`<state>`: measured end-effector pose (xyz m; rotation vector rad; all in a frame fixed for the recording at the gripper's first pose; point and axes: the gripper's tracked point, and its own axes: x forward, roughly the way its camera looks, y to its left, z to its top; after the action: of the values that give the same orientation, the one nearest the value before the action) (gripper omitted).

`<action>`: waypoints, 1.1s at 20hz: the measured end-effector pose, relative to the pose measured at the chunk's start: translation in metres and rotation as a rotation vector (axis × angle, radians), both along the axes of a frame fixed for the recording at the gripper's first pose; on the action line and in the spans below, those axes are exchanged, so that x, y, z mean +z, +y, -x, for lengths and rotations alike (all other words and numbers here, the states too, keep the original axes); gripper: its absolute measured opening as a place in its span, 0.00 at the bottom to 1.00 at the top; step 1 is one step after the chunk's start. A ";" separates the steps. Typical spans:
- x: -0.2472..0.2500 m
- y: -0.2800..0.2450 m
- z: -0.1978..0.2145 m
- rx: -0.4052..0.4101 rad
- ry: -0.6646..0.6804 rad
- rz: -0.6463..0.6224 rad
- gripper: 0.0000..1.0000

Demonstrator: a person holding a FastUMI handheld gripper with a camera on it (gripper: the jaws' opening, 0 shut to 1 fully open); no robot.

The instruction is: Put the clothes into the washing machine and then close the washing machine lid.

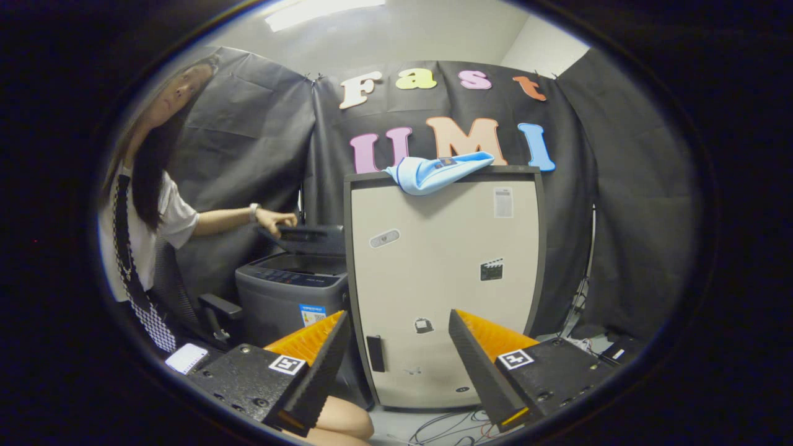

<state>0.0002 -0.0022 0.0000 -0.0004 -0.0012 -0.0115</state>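
Observation:
A light blue garment [437, 173] lies draped over the top edge of a tall beige cabinet [443, 279], well beyond my fingers. To the cabinet's left stands a grey top-loading washing machine [290, 296]. Its dark lid [305, 238] is tilted up, and a person's hand [277, 219] rests on it. My gripper [399, 325] is open, with nothing between its fingers; the cabinet's lower front shows in the gap.
A person [148, 210] sits on a chair left of the washing machine, with a knee [341, 421] just below my left finger. Cables [446, 427] lie on the floor under the cabinet. Black cloth walls close the booth behind.

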 end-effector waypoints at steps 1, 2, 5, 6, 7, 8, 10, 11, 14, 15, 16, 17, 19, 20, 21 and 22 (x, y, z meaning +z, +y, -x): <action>0.000 0.000 0.000 0.000 0.000 0.000 0.97; 0.000 0.000 0.000 0.000 0.000 0.000 0.97; 0.000 0.000 0.000 0.000 0.000 0.000 0.97; 0.000 -0.001 0.000 -0.005 0.000 0.000 0.97; 0.000 -0.003 0.000 -0.016 -0.001 0.000 0.97; 0.000 -0.004 0.001 -0.024 -0.002 -0.001 0.97; 0.000 -0.004 0.001 -0.028 -0.001 -0.001 0.97; 0.000 -0.005 0.000 -0.041 -0.002 0.002 0.97; 0.000 -0.006 -0.002 -0.062 0.002 0.004 0.97; 0.001 -0.007 -0.006 -0.079 0.003 -0.001 0.97; 0.006 -0.006 -0.010 -0.090 -0.004 -0.009 0.97; 0.016 -0.003 -0.015 -0.095 -0.026 -0.010 0.97; 0.047 -0.003 -0.026 -0.127 -0.070 0.029 0.97; 0.066 -0.004 -0.033 -0.144 -0.095 0.047 0.97; 0.090 -0.004 -0.041 -0.154 -0.118 0.054 0.97; 0.113 -0.003 -0.050 -0.162 -0.144 0.055 0.97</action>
<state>0.0502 -0.0049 0.1131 -0.0552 -0.1451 -0.1738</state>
